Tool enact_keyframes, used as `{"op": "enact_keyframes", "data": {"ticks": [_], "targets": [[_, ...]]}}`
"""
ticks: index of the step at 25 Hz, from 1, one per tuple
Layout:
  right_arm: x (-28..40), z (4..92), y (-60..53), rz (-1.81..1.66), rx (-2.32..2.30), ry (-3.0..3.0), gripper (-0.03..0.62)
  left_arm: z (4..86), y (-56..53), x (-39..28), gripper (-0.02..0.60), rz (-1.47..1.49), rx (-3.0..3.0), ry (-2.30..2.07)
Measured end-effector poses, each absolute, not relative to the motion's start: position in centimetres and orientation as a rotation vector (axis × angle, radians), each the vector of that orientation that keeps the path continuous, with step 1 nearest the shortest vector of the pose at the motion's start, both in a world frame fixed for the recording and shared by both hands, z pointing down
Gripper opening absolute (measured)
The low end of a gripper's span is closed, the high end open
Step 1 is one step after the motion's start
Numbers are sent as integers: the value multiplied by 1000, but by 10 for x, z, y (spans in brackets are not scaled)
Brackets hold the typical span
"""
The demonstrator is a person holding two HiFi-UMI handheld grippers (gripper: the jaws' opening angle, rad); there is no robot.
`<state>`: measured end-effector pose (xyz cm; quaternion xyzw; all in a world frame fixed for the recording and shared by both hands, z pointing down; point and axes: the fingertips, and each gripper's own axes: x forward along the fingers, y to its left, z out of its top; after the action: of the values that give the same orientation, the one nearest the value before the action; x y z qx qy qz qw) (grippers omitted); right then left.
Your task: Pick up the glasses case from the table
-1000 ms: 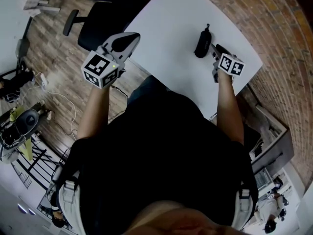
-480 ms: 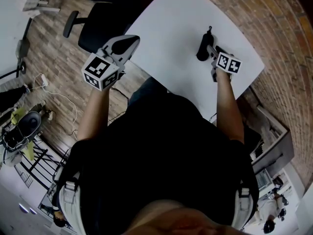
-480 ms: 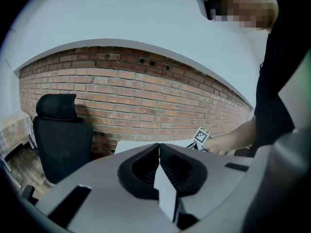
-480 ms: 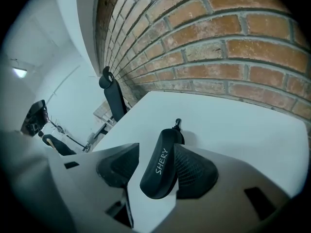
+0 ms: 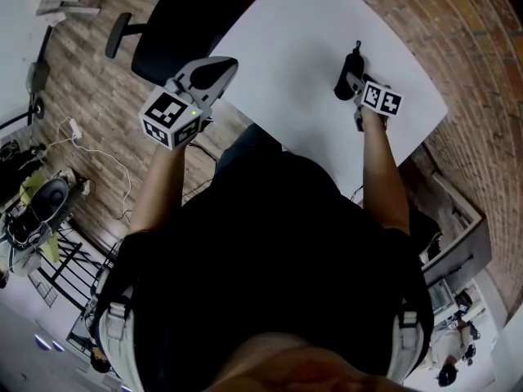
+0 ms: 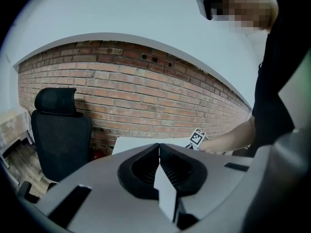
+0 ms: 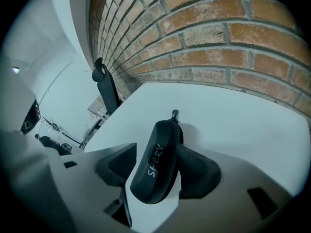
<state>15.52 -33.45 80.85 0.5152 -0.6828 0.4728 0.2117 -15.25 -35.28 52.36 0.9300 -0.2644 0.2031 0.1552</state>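
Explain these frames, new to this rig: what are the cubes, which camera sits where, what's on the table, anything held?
No robot here: a person holds a two-jaw gripper in each hand, and each black-and-white marker cube is part of one. The head view comes from a camera on the person's head, looking down; the other two cameras ride on the grippers and look along their jaws. On the white table lies one black oval glasses case. The right gripper has just been opening its jaws; the case sits between them, not yet clamped or lifted. The left gripper is shut and empty, away from the case.
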Motion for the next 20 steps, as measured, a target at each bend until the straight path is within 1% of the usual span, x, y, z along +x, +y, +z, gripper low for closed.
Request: {"op": "enact_keyframes", "data": {"ticks": [11,13,20], "targets": [[156,831,-342,1317,1446,-1843,319,539,-355,-153,11,587,2647,-726],[155,833,-344,1314,1454,-1837,340,540,-357,-155,11,586,2644,-724],[157,847,-349,1301,1473,-1795,363,543,-365,-157,11,590,2623,-742]]}}
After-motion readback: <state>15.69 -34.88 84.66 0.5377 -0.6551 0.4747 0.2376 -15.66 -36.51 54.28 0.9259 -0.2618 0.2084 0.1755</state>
